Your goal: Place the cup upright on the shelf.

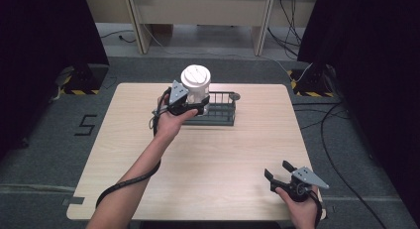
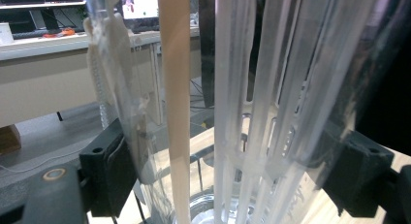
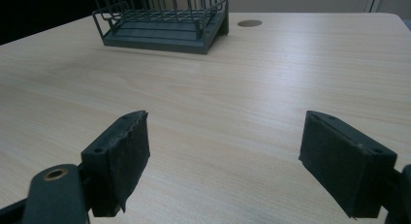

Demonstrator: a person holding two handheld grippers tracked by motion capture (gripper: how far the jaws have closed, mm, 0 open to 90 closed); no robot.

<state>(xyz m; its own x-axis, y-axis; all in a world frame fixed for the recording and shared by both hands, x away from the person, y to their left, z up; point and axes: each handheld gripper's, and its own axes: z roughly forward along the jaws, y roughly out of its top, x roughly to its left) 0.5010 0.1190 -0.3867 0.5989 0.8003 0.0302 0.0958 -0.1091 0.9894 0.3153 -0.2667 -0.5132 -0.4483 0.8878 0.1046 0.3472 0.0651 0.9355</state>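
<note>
- Left gripper (image 1: 194,107) pinches a clear jar (image 1: 197,87) with a white lid, held at the left end of the dark wire rack (image 1: 220,110).
- Right gripper (image 1: 280,171), jaws spread wide and holding nothing, hovers over the table (image 1: 218,159), well apart from the rack.

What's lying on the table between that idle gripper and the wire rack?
Nothing: in the right gripper view, bare wooden table runs from the open right gripper to the rack.

A pale wooden table (image 1: 208,159) stands on grey carpet (image 1: 44,154). Black curtains (image 1: 39,45) hang at both sides. Beyond it is a light wooden desk (image 1: 198,11), with cables (image 1: 289,30) trailing over the floor and hazard-striped tape (image 1: 79,91) at the stand bases.
</note>
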